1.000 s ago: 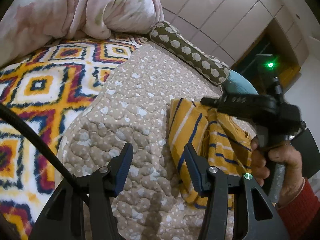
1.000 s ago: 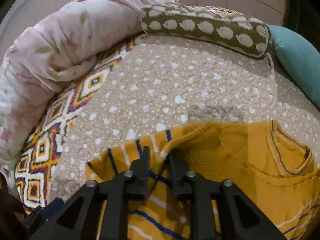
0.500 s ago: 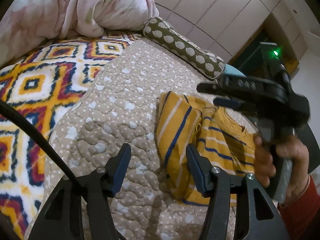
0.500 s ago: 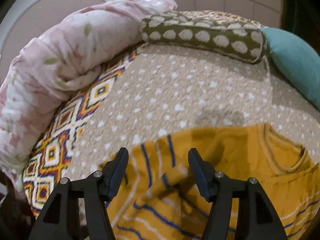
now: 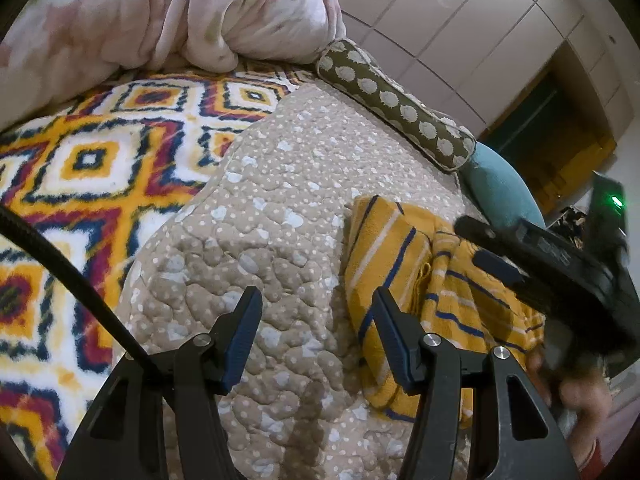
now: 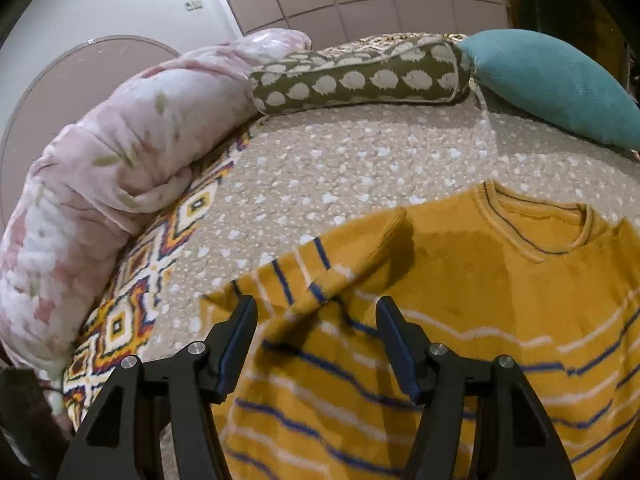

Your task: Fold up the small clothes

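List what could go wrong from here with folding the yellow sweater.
1. The sleeve folded across the sweater lies loosely humped, and the right gripper hangs open above it, holding nothing; it may spring back.
2. The quilt under it is soft and lumpy, so creases may set unevenly.
3. The left gripper is open near the sweater's edge, close to the right one; they could bump.
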A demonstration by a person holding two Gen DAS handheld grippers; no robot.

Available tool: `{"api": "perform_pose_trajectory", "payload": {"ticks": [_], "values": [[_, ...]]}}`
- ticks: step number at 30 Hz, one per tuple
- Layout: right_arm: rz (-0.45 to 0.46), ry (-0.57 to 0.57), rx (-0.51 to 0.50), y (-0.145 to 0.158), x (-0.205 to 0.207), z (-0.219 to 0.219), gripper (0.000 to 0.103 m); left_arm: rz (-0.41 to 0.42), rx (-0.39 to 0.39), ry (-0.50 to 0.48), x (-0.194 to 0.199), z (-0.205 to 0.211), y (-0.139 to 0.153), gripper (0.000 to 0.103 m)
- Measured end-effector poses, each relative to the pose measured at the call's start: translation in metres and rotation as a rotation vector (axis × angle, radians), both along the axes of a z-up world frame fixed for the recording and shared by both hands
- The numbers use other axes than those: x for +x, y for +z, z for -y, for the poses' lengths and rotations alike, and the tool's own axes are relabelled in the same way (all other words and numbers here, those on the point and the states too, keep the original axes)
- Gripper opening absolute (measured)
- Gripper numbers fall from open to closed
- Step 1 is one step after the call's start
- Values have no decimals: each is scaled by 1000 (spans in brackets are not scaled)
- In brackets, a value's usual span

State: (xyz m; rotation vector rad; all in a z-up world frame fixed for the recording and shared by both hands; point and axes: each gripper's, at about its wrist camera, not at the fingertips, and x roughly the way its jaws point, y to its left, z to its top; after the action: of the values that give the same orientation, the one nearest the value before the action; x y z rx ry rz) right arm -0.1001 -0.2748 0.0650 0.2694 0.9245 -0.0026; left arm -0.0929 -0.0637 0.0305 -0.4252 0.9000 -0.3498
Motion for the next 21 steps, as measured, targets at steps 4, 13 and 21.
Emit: {"api": "perform_pose_trajectory", "payload": {"ticks": [4, 13, 21], "values": [[-78, -27, 57, -22, 38, 7, 11, 31, 44, -3, -5, 4, 5, 56], [59, 17, 288, 17, -65, 74, 5, 35, 7, -79, 0, 24, 29, 59], [157, 10, 281, 37, -227, 144, 6, 7, 109, -271, 16, 96, 44, 71]]}}
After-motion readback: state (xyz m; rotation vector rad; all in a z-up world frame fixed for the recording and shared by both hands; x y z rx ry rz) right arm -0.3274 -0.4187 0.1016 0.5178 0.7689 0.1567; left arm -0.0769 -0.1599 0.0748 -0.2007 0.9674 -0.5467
